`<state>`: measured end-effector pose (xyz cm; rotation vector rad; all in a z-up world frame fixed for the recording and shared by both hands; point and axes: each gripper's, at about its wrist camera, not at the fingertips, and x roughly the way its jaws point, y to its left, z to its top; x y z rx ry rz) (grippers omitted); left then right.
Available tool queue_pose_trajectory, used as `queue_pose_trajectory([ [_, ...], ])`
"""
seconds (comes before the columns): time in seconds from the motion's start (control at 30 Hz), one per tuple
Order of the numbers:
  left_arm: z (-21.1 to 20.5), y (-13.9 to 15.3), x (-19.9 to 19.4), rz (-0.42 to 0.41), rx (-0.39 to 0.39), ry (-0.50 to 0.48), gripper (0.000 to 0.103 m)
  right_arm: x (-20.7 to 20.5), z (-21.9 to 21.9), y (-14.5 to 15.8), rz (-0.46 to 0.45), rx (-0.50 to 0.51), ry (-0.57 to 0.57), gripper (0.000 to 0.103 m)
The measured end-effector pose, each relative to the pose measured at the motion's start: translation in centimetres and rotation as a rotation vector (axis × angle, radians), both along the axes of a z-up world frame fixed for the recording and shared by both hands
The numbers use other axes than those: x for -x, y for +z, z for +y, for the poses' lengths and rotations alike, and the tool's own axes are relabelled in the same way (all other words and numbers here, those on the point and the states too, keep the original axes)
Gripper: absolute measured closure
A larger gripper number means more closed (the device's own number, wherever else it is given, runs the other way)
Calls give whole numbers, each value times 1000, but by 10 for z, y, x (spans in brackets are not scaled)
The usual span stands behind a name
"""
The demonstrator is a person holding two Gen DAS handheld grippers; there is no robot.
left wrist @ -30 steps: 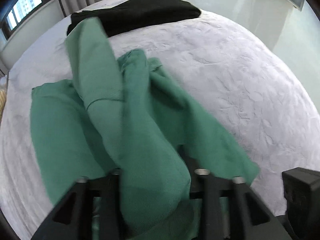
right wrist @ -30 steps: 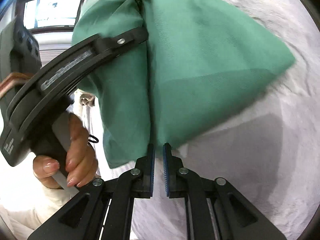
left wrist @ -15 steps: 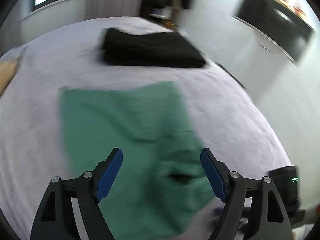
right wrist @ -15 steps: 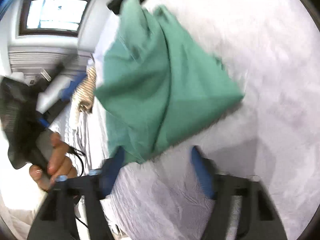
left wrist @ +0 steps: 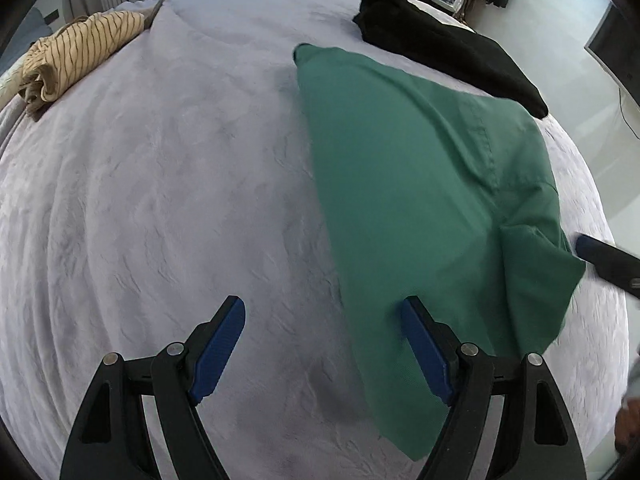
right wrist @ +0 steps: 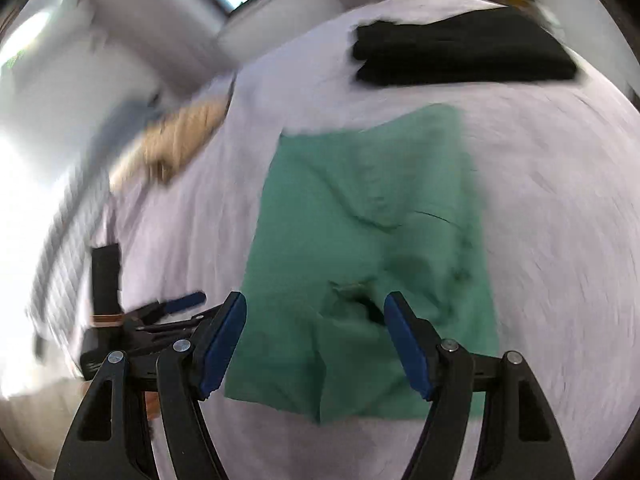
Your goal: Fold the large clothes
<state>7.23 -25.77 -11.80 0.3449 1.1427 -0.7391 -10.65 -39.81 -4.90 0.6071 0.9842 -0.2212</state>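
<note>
A green garment (left wrist: 420, 200) lies folded in a rough rectangle on the pale grey bed (left wrist: 160, 200). My left gripper (left wrist: 324, 344) is open and empty above the bed, its right finger over the garment's near left edge. My right gripper (right wrist: 316, 344) is open and empty, hovering over the garment's near end (right wrist: 372, 260). The right wrist view is blurred. One right fingertip shows at the right edge of the left wrist view (left wrist: 600, 256). The left gripper shows at the left of the right wrist view (right wrist: 160, 312).
A folded black garment (left wrist: 448, 52) lies at the far side of the bed, just beyond the green one. A striped beige garment (left wrist: 76, 56) lies bunched at the far left. Curtains and a window stand behind the bed.
Both grippers were shut on the green garment and lifting it. They have opened and let it go, and it now lies flat on the bed. Both grippers have drawn back.
</note>
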Motion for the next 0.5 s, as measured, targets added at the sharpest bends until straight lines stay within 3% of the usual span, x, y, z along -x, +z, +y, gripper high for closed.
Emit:
queue_pose_trajectory([
  [0.03, 1, -1, 1, -1, -2, 4, 22, -9, 4, -11, 74, 22, 32, 75],
  [0.07, 1, 0, 2, 0, -2, 8, 22, -12, 5, -23, 134, 32, 48, 100],
  [0.17, 8, 4, 3, -3, 9, 19, 22, 10, 1, -10, 111, 98, 6, 98],
  [0.23, 14, 0, -2, -1, 5, 26, 22, 36, -11, -13, 125, 88, -72, 98],
  [0.3, 17, -8, -4, 11, -15, 33, 22, 70, -24, -41, 168, -6, -156, 98],
  [0.4, 18, -21, -5, 21, -65, 44, 22, 108, -41, -100, 178, -233, -285, 100],
  [0.5, 21, -24, -3, 11, -98, 44, 22, 120, -38, -106, 132, -285, -338, 101],
])
